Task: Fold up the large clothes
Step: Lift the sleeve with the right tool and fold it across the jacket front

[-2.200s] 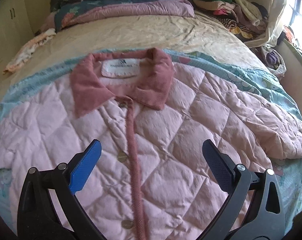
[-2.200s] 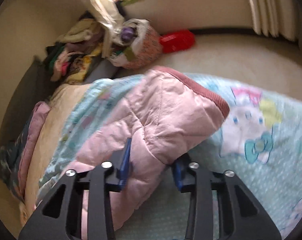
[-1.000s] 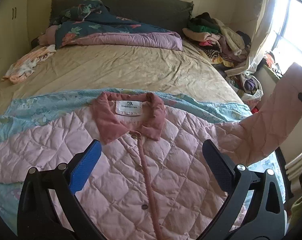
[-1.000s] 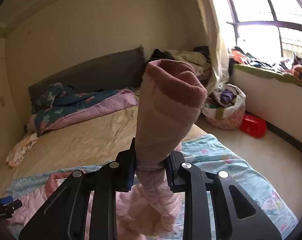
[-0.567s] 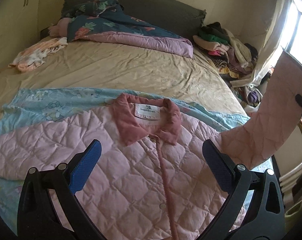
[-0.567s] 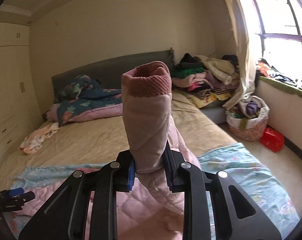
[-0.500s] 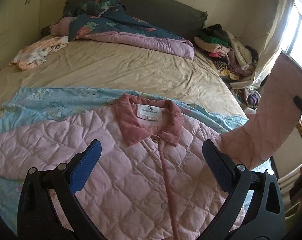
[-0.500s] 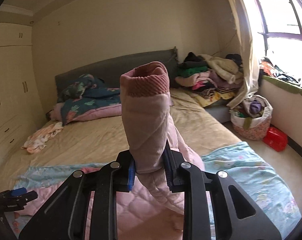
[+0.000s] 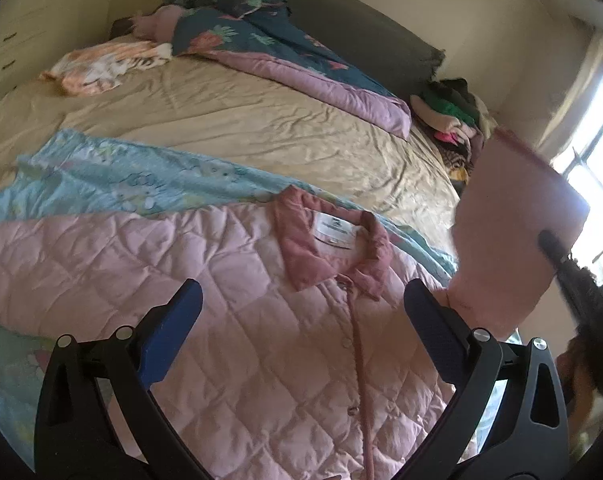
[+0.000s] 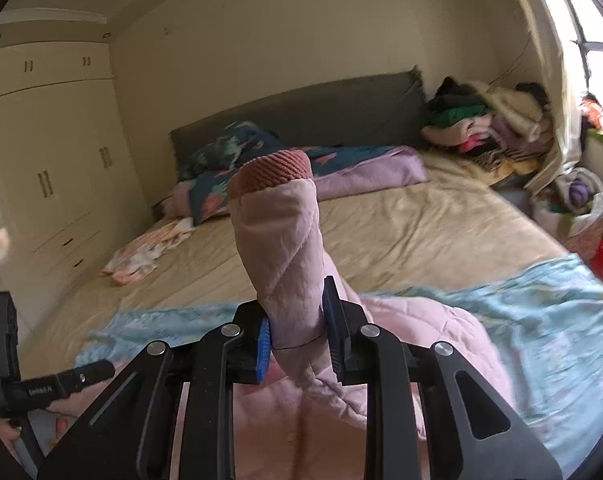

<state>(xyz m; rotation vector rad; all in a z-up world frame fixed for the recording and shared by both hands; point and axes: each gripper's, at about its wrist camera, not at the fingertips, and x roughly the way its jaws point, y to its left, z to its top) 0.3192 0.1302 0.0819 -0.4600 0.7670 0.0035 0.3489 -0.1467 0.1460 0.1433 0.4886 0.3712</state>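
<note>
A: Since a second ago the sleeve (image 10: 279,248) has swung from out by the window in over the bed, and the left wrist view has slid sideways, so the collar (image 9: 329,248) now sits toward 1 o'clock rather than dead ahead.

B: Starting at the left, then: the left gripper (image 9: 301,332)?

A: Wide open, nothing between its blue pads, hovering above the chest of the pink quilted jacket (image 9: 205,320). The jacket lies face up, buttoned, on the blue printed sheet (image 9: 101,176) at the foot of the bed (image 9: 261,124).

B: And the right gripper (image 10: 295,332)?

A: Clamped on the sleeve below its ribbed cuff (image 10: 275,174), which stands upright at 12 o'clock.

B: What could go wrong?

A: The padding is thick and slippery-looking; a fast swing could pull it from the pads. Only the sleeve is lifted, so dragging it across might tug the shoulder and rumple the flat body.

B: Anything in the way?

A: Not really. The floral duvet (image 9: 285,52) at 12 and the small orange garment (image 9: 105,64) at 10 lie well apart. The clothes pile (image 10: 485,124) at 2 is off to the side.
</note>
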